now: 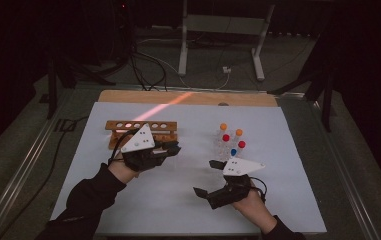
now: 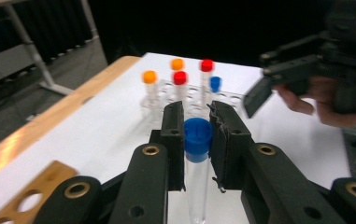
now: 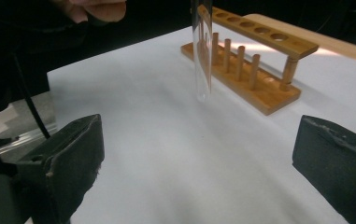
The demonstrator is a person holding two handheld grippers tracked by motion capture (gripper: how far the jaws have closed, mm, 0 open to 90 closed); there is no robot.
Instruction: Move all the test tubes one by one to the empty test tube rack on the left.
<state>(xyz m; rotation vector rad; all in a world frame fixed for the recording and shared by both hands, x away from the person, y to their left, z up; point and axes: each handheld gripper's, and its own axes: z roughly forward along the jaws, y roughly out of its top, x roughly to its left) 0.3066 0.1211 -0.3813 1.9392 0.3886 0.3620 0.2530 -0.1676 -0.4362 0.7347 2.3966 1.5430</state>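
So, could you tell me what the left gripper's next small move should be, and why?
Probably carry the tube over the wooden rack and line it up with a hole. The left gripper is shut on the tube at its blue cap, upright and off the table, while the right gripper stands open with nothing between its jaws.

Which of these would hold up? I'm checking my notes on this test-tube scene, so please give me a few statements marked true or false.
1. The left gripper holds a blue-capped tube. True.
2. The right gripper is clamped on a red-capped tube. False: its jaws stand wide apart with nothing between them.
3. The wooden rack lies on the white table. True.
4. The held tube hangs upside down. False: its cap is on top.
5. Capped tubes stand in a clear rack. True.
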